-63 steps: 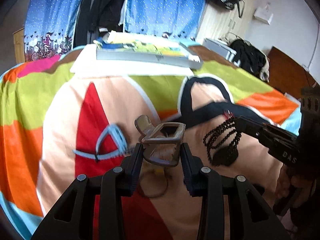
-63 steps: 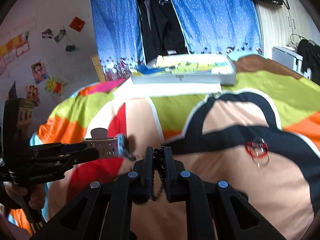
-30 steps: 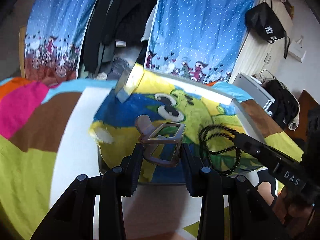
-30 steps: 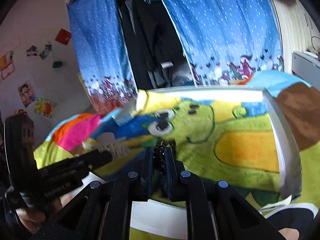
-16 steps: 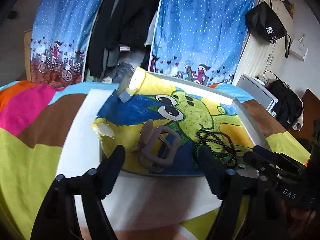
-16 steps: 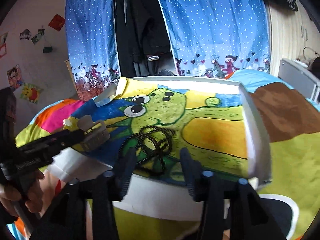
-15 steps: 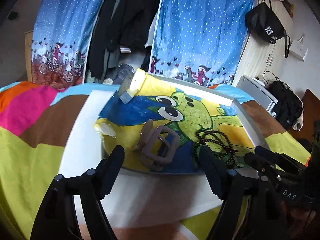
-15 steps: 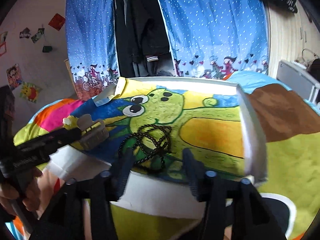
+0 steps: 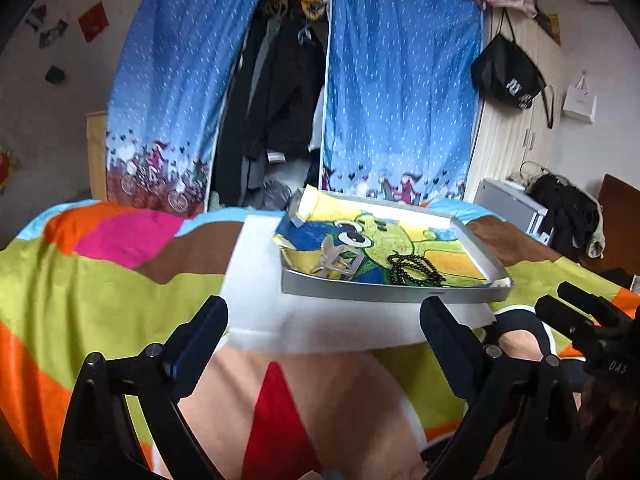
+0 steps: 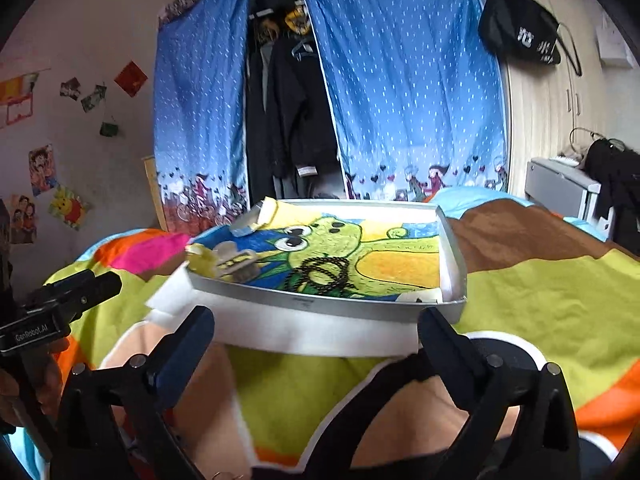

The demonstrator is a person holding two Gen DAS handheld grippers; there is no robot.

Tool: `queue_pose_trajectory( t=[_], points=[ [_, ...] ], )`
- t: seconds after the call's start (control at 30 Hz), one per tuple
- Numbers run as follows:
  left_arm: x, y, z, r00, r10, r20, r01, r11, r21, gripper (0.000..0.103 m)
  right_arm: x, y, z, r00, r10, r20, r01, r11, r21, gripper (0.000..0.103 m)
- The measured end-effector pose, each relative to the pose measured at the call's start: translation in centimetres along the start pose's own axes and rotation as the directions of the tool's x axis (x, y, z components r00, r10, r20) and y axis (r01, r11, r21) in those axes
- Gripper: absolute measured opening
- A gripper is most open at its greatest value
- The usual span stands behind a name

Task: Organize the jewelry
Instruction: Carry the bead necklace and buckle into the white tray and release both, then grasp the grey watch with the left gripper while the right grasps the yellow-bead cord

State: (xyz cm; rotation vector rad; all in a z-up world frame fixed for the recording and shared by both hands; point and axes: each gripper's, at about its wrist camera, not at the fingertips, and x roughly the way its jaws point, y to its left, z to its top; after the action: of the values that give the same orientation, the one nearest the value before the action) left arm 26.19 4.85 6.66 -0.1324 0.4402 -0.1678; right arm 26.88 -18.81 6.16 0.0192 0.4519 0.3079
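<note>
A shallow white tray (image 9: 384,289) (image 10: 320,305) lined with a green cartoon picture sits on the bright bedspread. Inside it lie a grey-brown hair claw clip (image 9: 336,261) (image 10: 236,264) on the left and a black bead necklace (image 9: 414,270) (image 10: 324,273) coiled near the middle. My left gripper (image 9: 324,320) is open and held back from the tray's near wall, with nothing between its fingers. My right gripper (image 10: 316,330) is also open and bare, just short of the tray. Each gripper shows at the edge of the other's view.
The tray rests on a white sheet (image 9: 256,280) spread over the multicoloured bedspread (image 9: 100,280). Blue curtains (image 9: 400,92) and hanging dark clothes (image 9: 280,92) stand behind the bed. A grey box (image 10: 560,184) and a dark bag (image 9: 568,204) sit to the right.
Both grippers carried the clip and the beads to the tray, opened and let them drop in. Since then both have pulled back from the tray, jaws wide.
</note>
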Motion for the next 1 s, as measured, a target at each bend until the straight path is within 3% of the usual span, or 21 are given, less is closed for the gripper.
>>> queue_pose_trajectory(
  t=[0.2,0.47,0.7,0.93,1.0],
  points=[
    [-5.9,0.6,-3.4,0.999,0.024,0.042,-0.024,1.000,-0.011,0.094,-5.7,2.2,-2.2,0.998,0.020,0.063,-0.018,0.999,-0.032,0.103],
    [-9.5,0.9,-8.2,0.997,0.052,-0.061,-0.051,0.999,0.019,0.094,-9.8,3.3,-6.7,0.999,0.018,0.048,-0.017,1.000,-0.022,0.103],
    [-9.1,0.7,-13.3,0.979,0.075,-0.188,-0.060,0.995,0.083,0.094,-9.8,4.5,-12.1,0.993,0.072,-0.088,-0.076,0.996,-0.046,0.103],
    [-5.3,1.0,-15.4,0.955,0.058,-0.290,-0.001,0.981,0.191,0.094,-6.7,5.8,-15.5,0.958,0.144,-0.248,-0.153,0.988,-0.015,0.102],
    [-4.2,1.4,-15.7,0.949,0.042,-0.313,0.027,0.976,0.214,0.094,-6.0,6.5,-16.0,0.949,0.154,-0.274,-0.169,0.985,-0.033,0.095]
  ],
)
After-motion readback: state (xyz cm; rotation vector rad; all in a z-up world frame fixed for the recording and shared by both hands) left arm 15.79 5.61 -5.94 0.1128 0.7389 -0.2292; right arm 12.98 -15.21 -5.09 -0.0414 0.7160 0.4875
